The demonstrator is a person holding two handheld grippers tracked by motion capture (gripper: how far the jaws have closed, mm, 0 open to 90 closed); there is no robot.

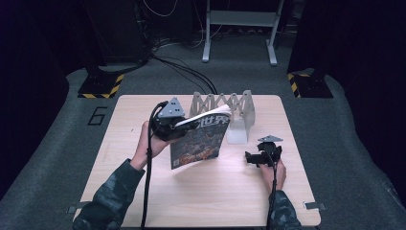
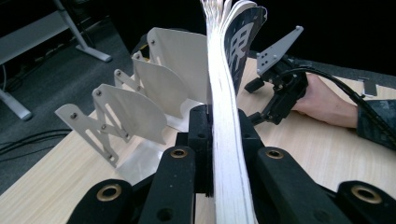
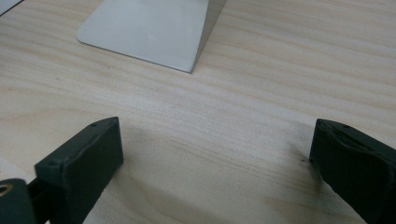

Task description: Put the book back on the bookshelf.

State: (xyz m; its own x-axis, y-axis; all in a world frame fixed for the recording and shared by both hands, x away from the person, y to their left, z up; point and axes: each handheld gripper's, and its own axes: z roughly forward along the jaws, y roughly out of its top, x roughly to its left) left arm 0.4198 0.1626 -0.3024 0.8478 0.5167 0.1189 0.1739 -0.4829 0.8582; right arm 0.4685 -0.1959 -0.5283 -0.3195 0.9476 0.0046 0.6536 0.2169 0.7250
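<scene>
Left gripper [image 2: 223, 135]: jaws clamped on magazine [image 1: 198, 141], held tilted above table [image 1: 143, 191] before grey rack [image 1: 225, 106]; right gripper [image 3: 215, 158]: jaws wide, empty, near table; cover text illegible.

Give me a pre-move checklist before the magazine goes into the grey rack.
1. Grip on the magazine: the left gripper is clamped on its page edge. Ok.
2. Magazine clear of the table: it hangs tilted, but whether its lower corner touches the wood, cannot tell.
3. Rack upright and slots free: the dividers stand, with nothing between them. Ok.
4. Right gripper out of the way: jaws open, empty, low over the table in front of the rack. Ok.
5. Magazine lined up with a slot: it sits in front of the rack, leaning. Not ok.
6. Pages staying together: they fan apart at the top. Not ok.
</scene>
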